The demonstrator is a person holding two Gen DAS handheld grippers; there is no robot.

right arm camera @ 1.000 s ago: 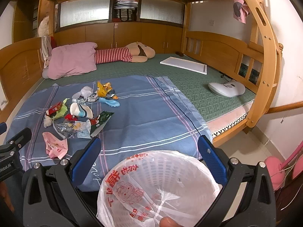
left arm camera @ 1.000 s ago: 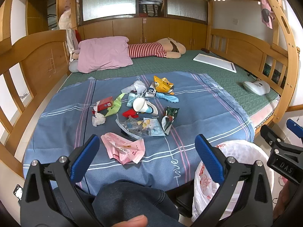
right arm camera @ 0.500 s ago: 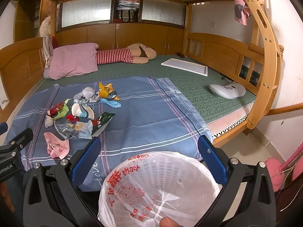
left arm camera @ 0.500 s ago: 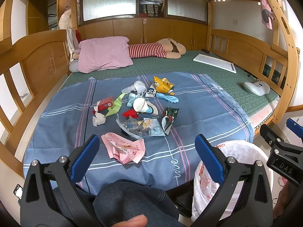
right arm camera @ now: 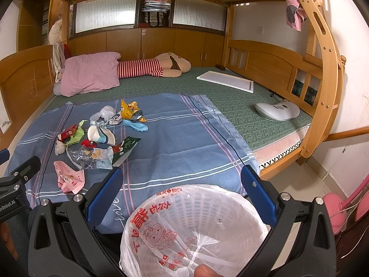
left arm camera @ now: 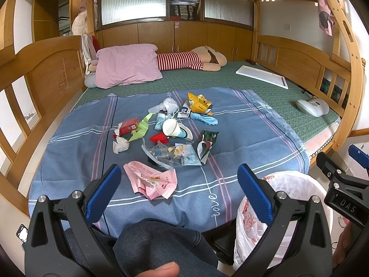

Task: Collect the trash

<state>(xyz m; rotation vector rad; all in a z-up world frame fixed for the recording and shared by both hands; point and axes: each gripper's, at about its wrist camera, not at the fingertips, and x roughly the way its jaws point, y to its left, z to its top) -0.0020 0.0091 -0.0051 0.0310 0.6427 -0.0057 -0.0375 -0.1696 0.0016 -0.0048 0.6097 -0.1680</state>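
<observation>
Several pieces of trash lie in a loose pile on the blue striped sheet [left arm camera: 242,124]: a pink wrapper [left arm camera: 151,180] nearest me, a clear plastic bag [left arm camera: 170,153], a white paper cup [left arm camera: 171,127], a red box [left arm camera: 128,125] and a yellow wrapper [left arm camera: 198,102]. The pink wrapper also shows in the right wrist view [right arm camera: 69,180]. A white bin lined with a printed plastic bag [right arm camera: 196,226] stands on the floor by the bed's near edge. My left gripper [left arm camera: 178,177] is open and empty, short of the pink wrapper. My right gripper [right arm camera: 182,184] is open and empty above the bin.
A pink pillow [left arm camera: 126,64] and a striped plush toy [left arm camera: 191,60] lie at the bed's far end. A white board [left arm camera: 263,77] and a white device [left arm camera: 312,107] lie on the green mat at right. Wooden bed rails [left arm camera: 46,73] frame both sides. My knee [left arm camera: 159,242] is below the left gripper.
The views have barely shifted. Both grippers stay open and nothing on the bed has moved.
</observation>
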